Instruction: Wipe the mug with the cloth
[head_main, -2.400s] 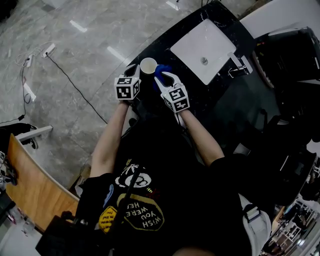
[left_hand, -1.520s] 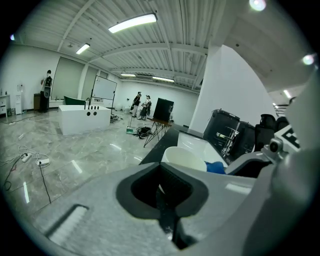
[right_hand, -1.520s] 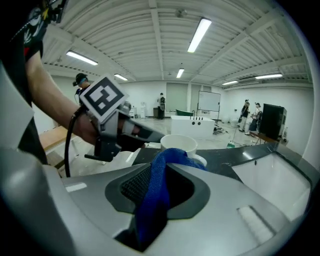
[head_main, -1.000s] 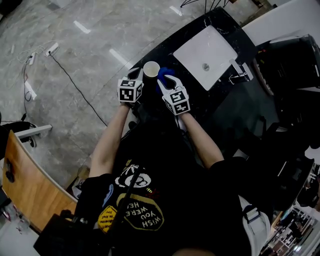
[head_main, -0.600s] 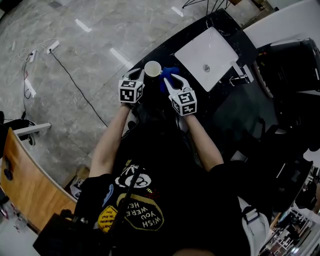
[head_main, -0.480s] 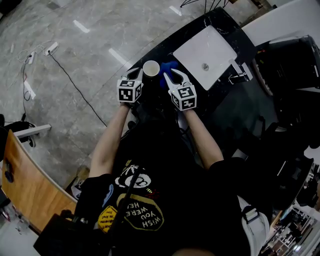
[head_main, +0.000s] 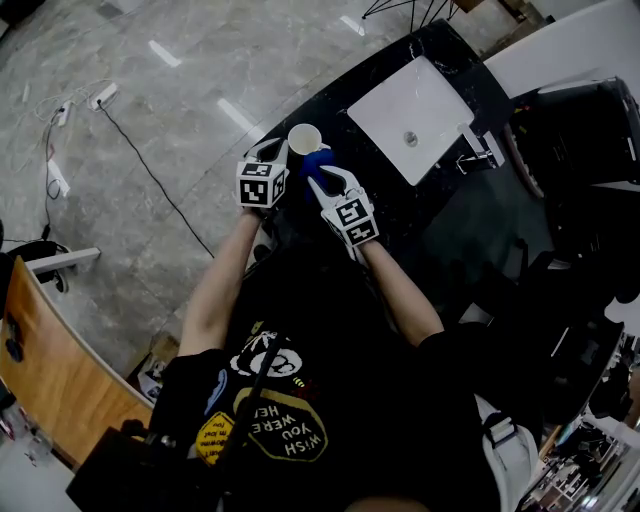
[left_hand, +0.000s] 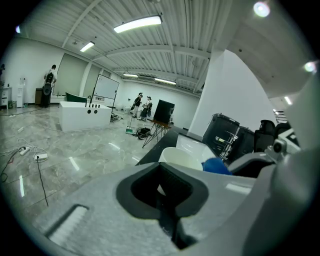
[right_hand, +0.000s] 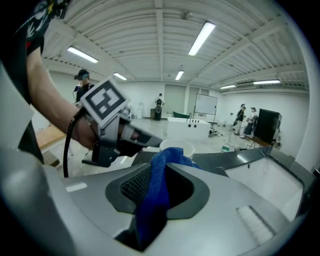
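Observation:
A white mug (head_main: 304, 138) stands at the near-left end of a black counter (head_main: 425, 215). My left gripper (head_main: 273, 152) reaches it from the left and is shut on the mug's side, apparently at the handle, which its own body hides. In the left gripper view the mug's rim (left_hand: 179, 157) shows just past the jaws. My right gripper (head_main: 322, 181) is shut on a blue cloth (head_main: 317, 160) that lies against the mug's near-right side. In the right gripper view the cloth (right_hand: 154, 197) runs up between the pads, with the mug (right_hand: 178, 148) behind it and the left gripper (right_hand: 131, 140) on it.
A white rectangular sink (head_main: 412, 100) with a chrome tap (head_main: 478, 142) is set in the counter to the right of the mug. Cables and a power strip (head_main: 98, 98) lie on the grey tiled floor at left. People stand far off in the hall.
The right gripper has pulled back toward me and swung left. It brought the cloth from the mug's far-right side to its near-right side. The left gripper and mug have barely moved.

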